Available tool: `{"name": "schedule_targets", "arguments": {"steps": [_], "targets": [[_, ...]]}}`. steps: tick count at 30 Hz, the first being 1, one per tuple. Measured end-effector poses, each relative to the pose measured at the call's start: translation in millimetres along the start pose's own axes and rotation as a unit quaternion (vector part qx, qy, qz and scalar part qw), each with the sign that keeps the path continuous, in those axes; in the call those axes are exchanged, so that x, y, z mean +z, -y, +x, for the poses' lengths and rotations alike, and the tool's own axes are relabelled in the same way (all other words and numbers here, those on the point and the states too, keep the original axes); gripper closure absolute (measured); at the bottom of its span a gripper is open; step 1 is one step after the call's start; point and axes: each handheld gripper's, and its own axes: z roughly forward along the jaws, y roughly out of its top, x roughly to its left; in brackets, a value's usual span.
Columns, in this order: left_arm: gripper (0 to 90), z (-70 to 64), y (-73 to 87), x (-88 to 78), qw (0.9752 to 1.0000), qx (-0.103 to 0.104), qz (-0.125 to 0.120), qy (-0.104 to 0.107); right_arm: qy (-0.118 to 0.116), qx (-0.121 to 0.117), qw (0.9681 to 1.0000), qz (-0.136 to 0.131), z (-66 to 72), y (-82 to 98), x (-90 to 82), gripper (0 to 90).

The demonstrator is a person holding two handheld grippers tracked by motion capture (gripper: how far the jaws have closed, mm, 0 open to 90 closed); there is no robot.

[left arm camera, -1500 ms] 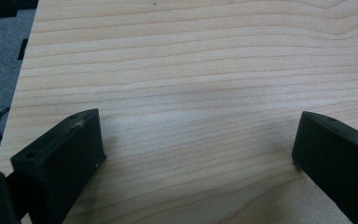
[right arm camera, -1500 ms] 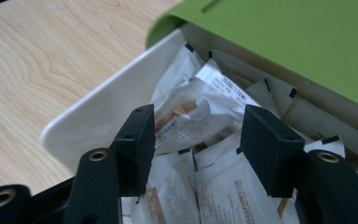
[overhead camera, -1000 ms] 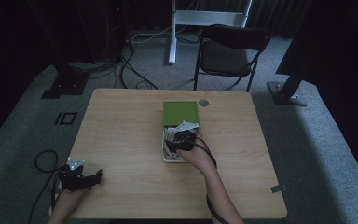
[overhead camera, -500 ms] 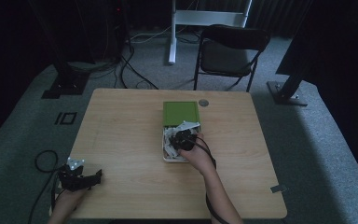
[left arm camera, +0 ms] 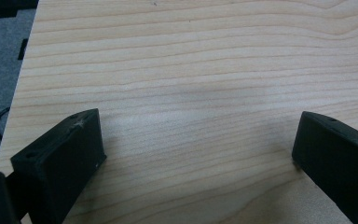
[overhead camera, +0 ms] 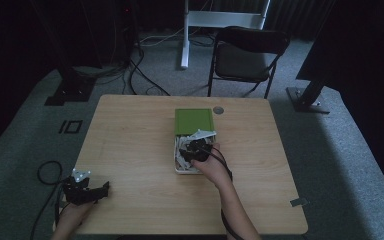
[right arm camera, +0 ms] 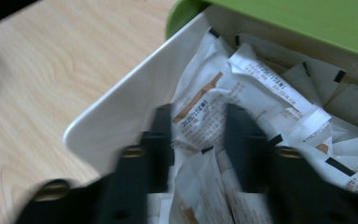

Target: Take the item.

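High view: your right gripper [overhead camera: 192, 150] sits in the white box [overhead camera: 180, 169] beside the green lid [overhead camera: 194, 121]; left gripper [overhead camera: 92, 191] idles at counter [overhead camera: 130, 130] edge, well apart from box, jaws wide, empty. Right gripper view: jaws have just been opening, apart around a sachet [right arm camera: 200, 122], not pinching. Closing risks grabbing several.

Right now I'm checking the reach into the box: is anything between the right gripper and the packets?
Nothing visible. The right gripper is already down inside the white box, its jaws astride a white packet; the green lid is slid back.
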Motion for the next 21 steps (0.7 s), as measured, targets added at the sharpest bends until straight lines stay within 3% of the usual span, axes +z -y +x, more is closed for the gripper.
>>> {"name": "schedule_targets", "arguments": {"steps": [6, 9, 12, 14, 18, 20, 21], "targets": [[2.8, 0.1, 0.0, -0.1, 1.0, 0.001, 0.001, 0.0, 0.011, 0.036, 0.9993, 0.003, -4.0, -0.6, 5.0, 45.3], [2.8, 0.0, 0.0, 0.0, 1.0, 0.0, 0.0, 0.0, 0.012, 0.037, 0.9992, 0.003, -2.1, -4.1, 11.3, 40.3], [2.8, 0.1, 0.0, -0.1, 1.0, 0.001, 0.001, 0.0, 0.031, 0.029, 0.9991, 0.007, -2.5, -5.2, 17.0, 39.3], [2.8, 0.0, 0.0, 0.0, 1.0, 0.0, 0.0, 0.0, 0.03, 0.03, 0.9991, 0.008, -2.8, -5.6, 17.1, 44.1], [2.8, 0.0, 0.0, 0.0, 1.0, 0.0, 0.0, 0.0, 0.015, 0.017, 0.9996, 0.017, -2.7, -5.2, 11.8, 67.6], [2.8, 0.1, 0.0, -0.1, 1.0, 0.001, 0.001, 0.0, 0.015, 0.012, 0.9996, 0.019, -3.5, -4.9, 9.6, 71.5], [2.8, 0.0, 0.0, 0.0, 1.0, 0.0, 0.0, 0.0, 0.011, 0.009, 0.9997, 0.018, -5.7, -4.3, 5.7, 79.9]]}}
